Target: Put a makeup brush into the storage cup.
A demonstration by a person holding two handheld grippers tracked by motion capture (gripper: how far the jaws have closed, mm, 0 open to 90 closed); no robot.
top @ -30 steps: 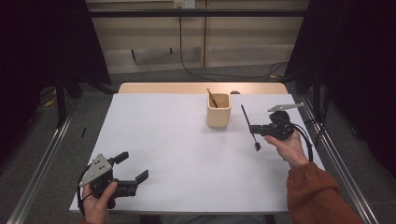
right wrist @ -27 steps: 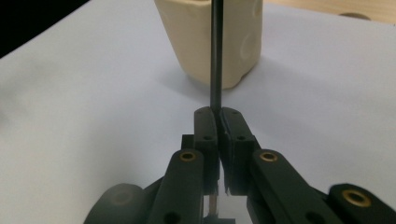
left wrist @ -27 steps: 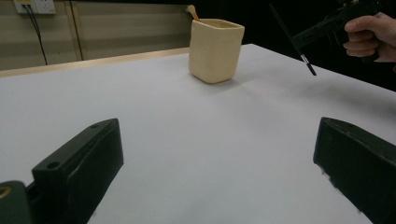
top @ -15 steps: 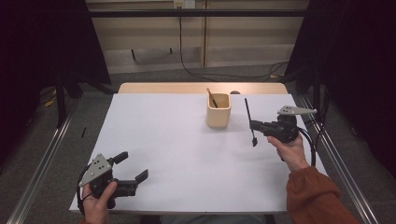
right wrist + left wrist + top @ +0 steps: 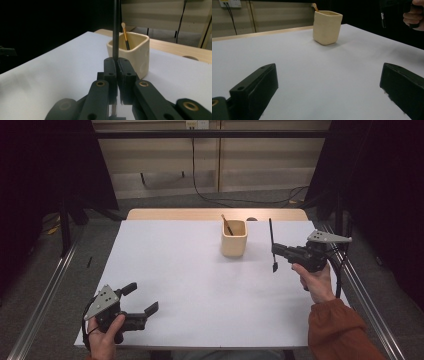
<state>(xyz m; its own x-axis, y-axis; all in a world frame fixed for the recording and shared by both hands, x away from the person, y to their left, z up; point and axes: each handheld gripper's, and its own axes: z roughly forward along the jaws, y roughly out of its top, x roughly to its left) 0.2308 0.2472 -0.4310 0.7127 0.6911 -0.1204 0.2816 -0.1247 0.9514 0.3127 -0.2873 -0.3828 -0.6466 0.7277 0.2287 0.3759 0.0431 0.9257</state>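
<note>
- One black brush (image 5: 271,242) stands upright in my right gripper (image 5: 278,251), jaws clamped on it, just right of the cream cup (image 5: 234,239).
- Cup holds another brush (image 5: 227,225).
- My left gripper (image 5: 142,299) rests wide open at the table's (image 5: 175,270) near-left corner.

Tabletop (image 5: 200,285) carries a white sheet covering nearly all of it; a strip of pale wood shows bare along the far edge, with a small dark round hole (image 5: 251,219) in that strip toward the right; one thing stands directly on the sheet: a cream square-sided cup (image 5: 234,238), upright, right of centre toward the far edge; a thin brush (image 5: 227,225) leans inside it; metal rails run along both sides of the tabletop.
</note>
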